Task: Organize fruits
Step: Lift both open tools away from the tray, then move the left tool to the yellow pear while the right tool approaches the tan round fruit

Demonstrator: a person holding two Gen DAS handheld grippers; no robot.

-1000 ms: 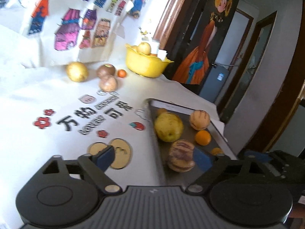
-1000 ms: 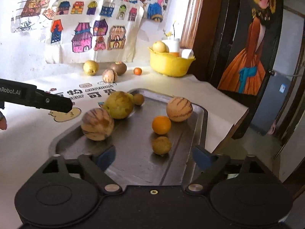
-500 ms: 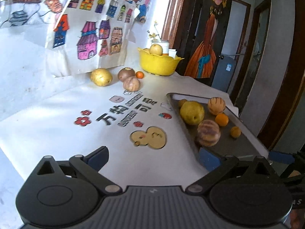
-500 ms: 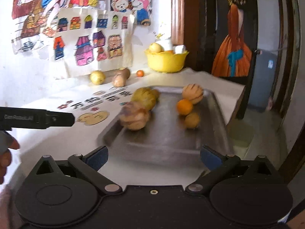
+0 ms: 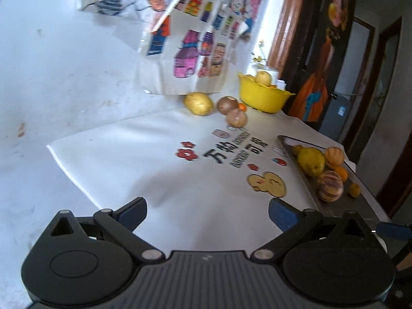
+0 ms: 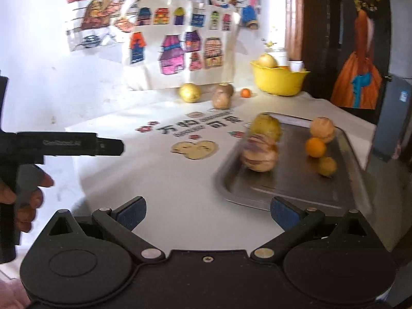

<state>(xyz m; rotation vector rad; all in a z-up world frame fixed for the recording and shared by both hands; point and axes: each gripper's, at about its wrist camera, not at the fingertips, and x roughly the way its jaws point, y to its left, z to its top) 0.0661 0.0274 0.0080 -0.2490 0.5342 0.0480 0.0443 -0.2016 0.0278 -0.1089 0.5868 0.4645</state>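
Though both wide — left claw [image 5: 207,209], right claw [image 6: 208,209] beside tray [image 6: 352,154].

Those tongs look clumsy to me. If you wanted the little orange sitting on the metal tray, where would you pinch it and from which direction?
Probably across the widest middle of the orange, coming down from above. It is round, so the pads should sit on opposite sides. A striped fruit touches it behind and a small yellow fruit sits close in front, so the left and right flanks look freest. The right hand-held gripper is open and nearer the tray.
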